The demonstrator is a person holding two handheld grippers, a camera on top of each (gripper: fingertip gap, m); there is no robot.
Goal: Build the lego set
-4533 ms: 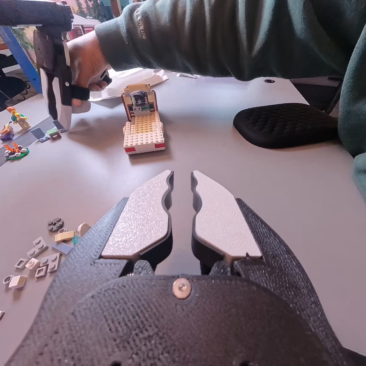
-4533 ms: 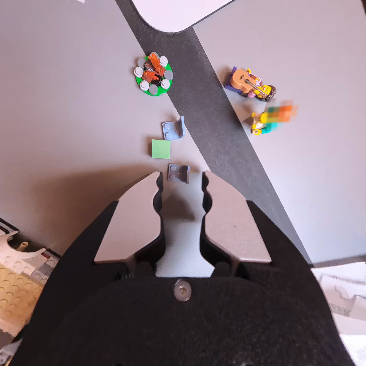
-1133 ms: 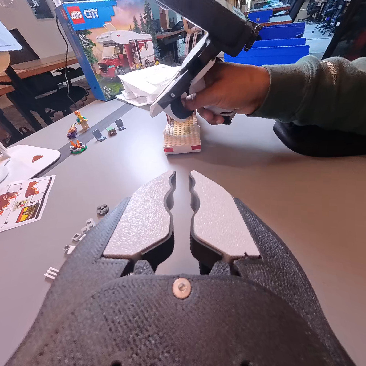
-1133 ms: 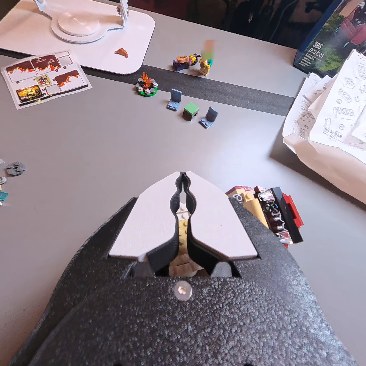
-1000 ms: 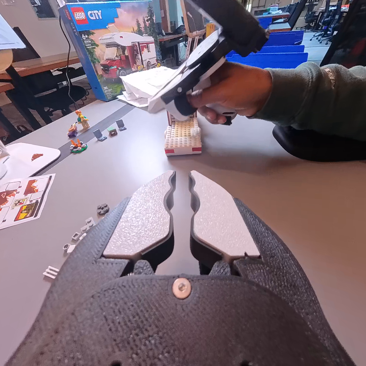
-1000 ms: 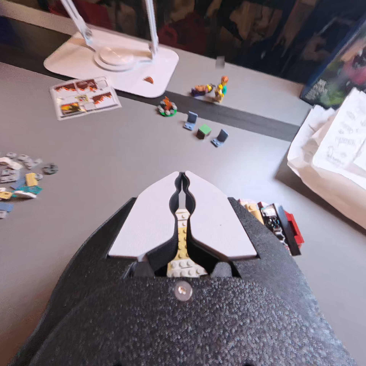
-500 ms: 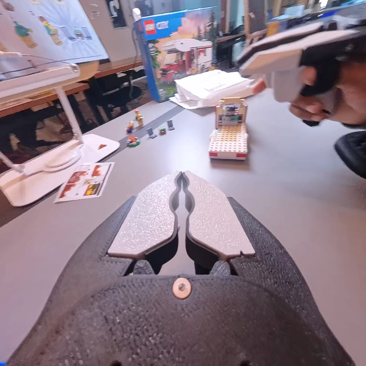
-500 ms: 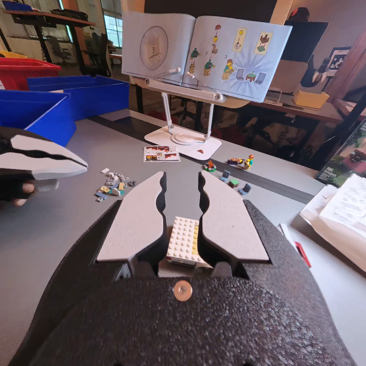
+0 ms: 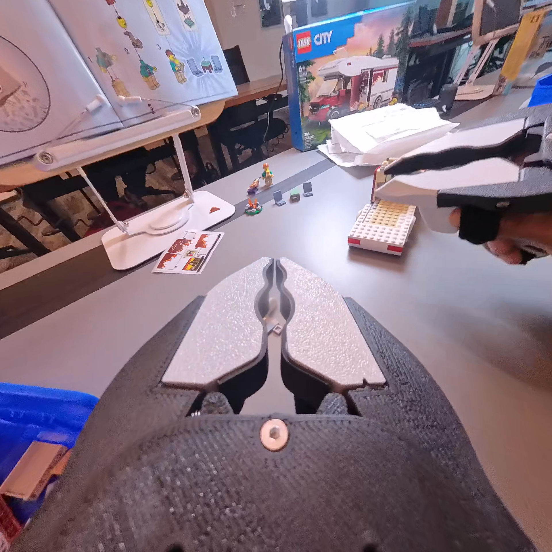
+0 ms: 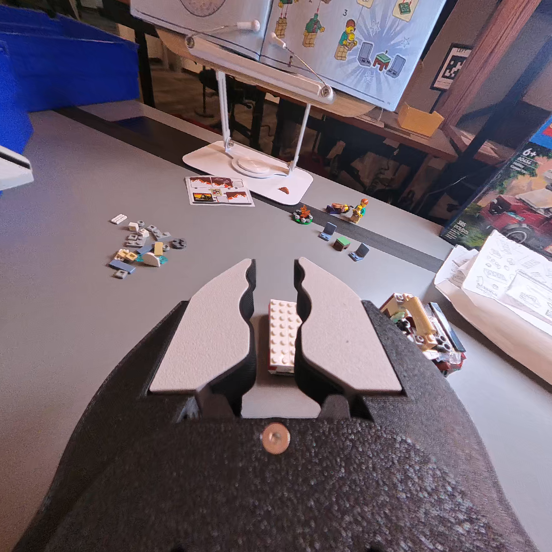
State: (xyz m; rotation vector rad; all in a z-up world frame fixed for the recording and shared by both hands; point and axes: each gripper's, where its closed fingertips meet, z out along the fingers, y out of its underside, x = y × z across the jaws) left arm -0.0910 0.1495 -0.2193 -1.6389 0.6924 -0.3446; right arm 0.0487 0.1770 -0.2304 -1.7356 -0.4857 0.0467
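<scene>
The camper base (image 9: pixel 382 227), white and tan studded plates with red tail lights and a cab at the far end, stands on the grey table. My right gripper (image 9: pixel 385 179) hovers open just over its cab end. In the right wrist view the right gripper (image 10: pixel 274 263) is open and empty, with the base (image 10: pixel 282 328) showing between its fingers and the cab (image 10: pixel 418 325) to their right. My left gripper (image 9: pixel 274 263) is shut above the table. Small loose pieces (image 9: pixel 276 328) show through the gap between its fingers. The pile of loose pieces (image 10: pixel 143 248) lies left of the base.
An instruction book on a white stand (image 10: pixel 254 167) stands at the back, with a sticker sheet (image 10: pixel 219 191) beside it. Beyond are a campfire (image 10: pixel 303 216), a minifigure (image 10: pixel 360 210), and chairs with a green table (image 10: pixel 342 243). The set box (image 9: pixel 343 83), paper bags (image 10: pixel 507 295) and a blue bin (image 9: pixel 30 418) stand around the edges. My right tips are roughly 25 centimeters from the campfire (image 10: pixel 303 216). It is also in sight in the left wrist view (image 9: pixel 254 206).
My right gripper, shut low over the base a second ago, has opened and risen. My left gripper has closed from slightly open and swung left toward the loose pieces.
</scene>
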